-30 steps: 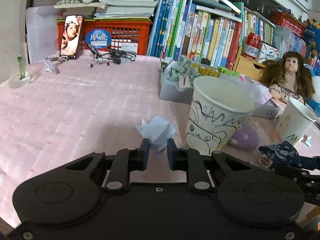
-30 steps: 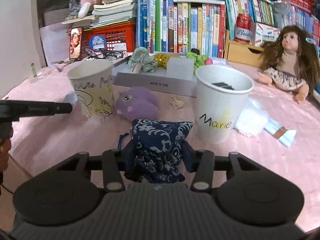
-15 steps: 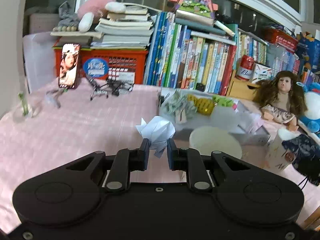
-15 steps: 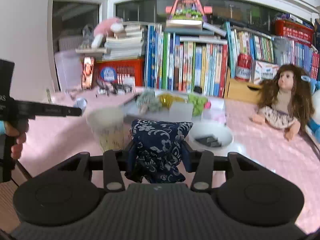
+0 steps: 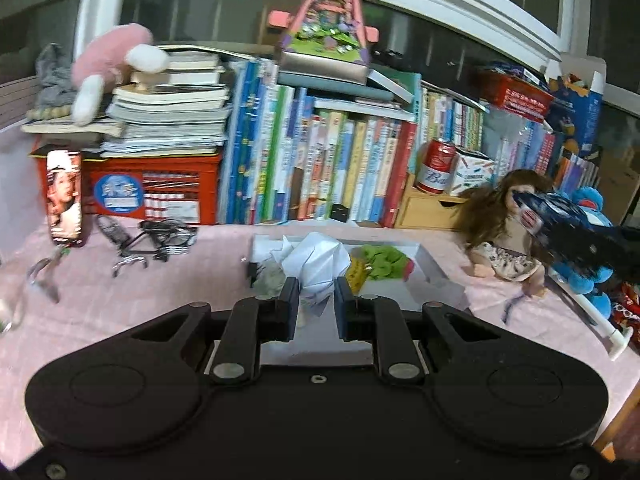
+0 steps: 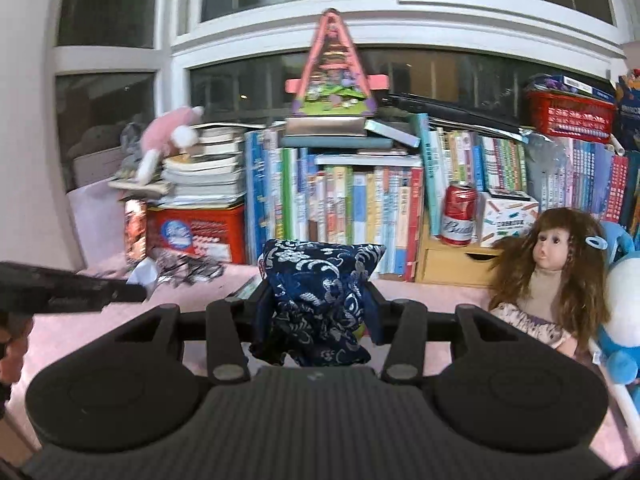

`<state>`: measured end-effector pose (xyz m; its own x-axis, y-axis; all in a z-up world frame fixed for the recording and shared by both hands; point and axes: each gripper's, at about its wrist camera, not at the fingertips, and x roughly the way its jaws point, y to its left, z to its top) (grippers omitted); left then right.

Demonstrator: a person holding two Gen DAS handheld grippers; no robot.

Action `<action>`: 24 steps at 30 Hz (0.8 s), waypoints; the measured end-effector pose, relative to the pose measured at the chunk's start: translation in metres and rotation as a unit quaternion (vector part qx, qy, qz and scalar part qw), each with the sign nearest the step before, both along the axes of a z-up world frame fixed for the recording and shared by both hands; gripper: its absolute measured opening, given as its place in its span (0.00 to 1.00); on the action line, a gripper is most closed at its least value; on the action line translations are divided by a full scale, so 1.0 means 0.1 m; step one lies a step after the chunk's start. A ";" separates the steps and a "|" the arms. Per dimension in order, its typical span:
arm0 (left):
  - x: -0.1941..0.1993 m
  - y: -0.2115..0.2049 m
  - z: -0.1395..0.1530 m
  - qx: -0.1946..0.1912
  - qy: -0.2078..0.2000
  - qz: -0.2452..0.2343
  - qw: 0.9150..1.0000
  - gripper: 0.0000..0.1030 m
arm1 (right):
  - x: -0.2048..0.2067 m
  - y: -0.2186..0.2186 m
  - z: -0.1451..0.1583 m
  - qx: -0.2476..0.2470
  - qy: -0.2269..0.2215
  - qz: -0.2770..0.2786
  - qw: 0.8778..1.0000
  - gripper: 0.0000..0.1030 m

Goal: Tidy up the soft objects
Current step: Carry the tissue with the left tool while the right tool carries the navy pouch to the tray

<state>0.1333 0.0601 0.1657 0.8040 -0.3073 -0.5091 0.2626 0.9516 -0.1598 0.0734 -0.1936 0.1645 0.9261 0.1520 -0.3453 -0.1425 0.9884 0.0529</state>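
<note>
My left gripper (image 5: 316, 300) is shut on a crumpled white tissue (image 5: 314, 262) and holds it in the air above the near end of a grey box (image 5: 430, 266) that holds a green soft thing (image 5: 384, 262) and a yellow one. My right gripper (image 6: 318, 300) is shut on a dark blue flowered pouch (image 6: 318, 292), held high above the pink table; the pouch also shows blurred at the right of the left wrist view (image 5: 560, 220). The left gripper's arm (image 6: 68, 292) shows at the left of the right wrist view.
A long-haired doll (image 6: 556, 276) sits at the right beside a blue plush (image 6: 620, 312). A row of books (image 5: 320, 168), a red crate (image 5: 160, 196), a red can (image 6: 458, 214) and a wooden drawer (image 6: 452, 266) line the back. Small metal things (image 5: 152, 240) lie at back left.
Both grippers have risen well above the table with their loads still held. The two paper cups and the purple plush have dropped out of view below.
</note>
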 end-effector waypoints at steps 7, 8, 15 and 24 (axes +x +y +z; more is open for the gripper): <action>0.50 -0.32 0.03 0.017 0.047 -0.037 0.998 0.17 | 0.51 -0.15 0.02 -0.012 0.037 -0.023 0.999 0.49; 0.59 -0.36 0.01 0.018 0.057 -0.038 0.997 0.17 | 0.58 -0.15 0.00 -0.020 0.043 -0.028 0.999 0.49; 1.01 -0.66 -0.32 0.063 0.125 -0.061 0.988 0.17 | 1.07 -0.17 -0.31 -0.066 0.118 -0.040 0.990 0.49; 1.45 -0.80 -0.78 0.081 0.210 -0.083 0.971 0.17 | 1.57 -0.36 -0.84 0.009 0.262 -0.013 0.965 0.49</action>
